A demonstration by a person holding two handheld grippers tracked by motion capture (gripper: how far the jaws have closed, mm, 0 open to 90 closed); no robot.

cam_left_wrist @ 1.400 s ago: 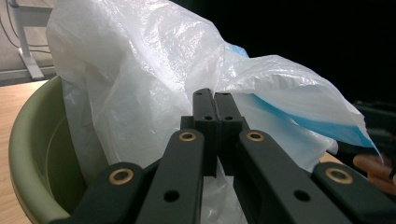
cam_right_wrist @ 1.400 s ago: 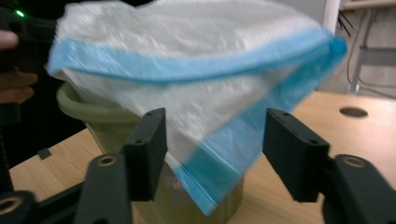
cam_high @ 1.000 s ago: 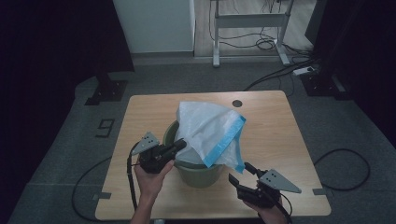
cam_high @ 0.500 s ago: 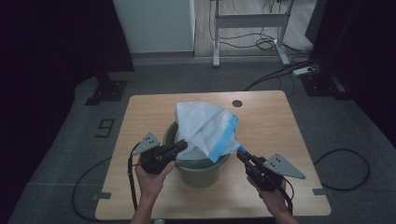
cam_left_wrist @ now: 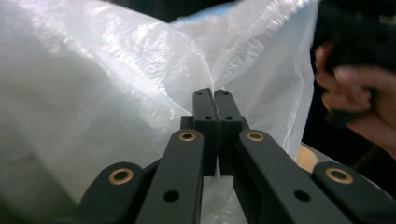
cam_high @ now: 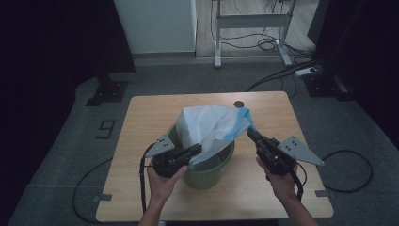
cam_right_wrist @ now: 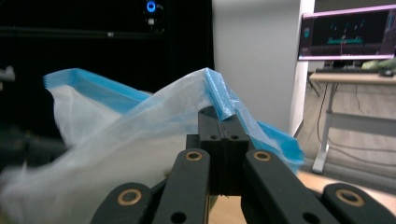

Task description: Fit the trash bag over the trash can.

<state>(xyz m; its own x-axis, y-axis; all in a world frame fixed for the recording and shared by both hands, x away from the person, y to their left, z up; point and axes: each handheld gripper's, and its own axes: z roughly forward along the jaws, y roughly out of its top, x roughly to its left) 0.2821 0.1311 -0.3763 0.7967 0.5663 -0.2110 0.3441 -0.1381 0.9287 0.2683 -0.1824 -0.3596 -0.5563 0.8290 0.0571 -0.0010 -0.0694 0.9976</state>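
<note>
**Kid:** While you steer those two grabbers, what are you doing with that bag?

**Me:** I am putting a thin white plastic bag (cam_high: 210,128) with a blue edge into the green bin (cam_high: 208,169). The bin sits in the middle of the wooden table (cam_high: 141,122), near me. The bag stands up out of it, puffed and crumpled.

**Kid:** Are the grabbers holding it?

**Me:** Yes, both. My left gripper (cam_high: 197,149) is at the near left of the bin. Its jaws are pressed together on a fold of the white plastic, and I can see that up close from the left gripper view (cam_left_wrist: 215,100). My right gripper (cam_high: 250,133) is on the right side, lifted up. Its jaws have just been closing, and now they pinch the blue edge of the bag (cam_right_wrist: 219,100).

**Kid:** So is it done?

**Me:** No, I think it is about half done. The bottom of the bag seems to be down in the bin, but I cannot see inside. The top is bunched up high, not spread out.

**Kid:** What is left?

**Me:** I would guess I need to pull the blue edge wide open, then fold it down over the rim all the way around.
</note>
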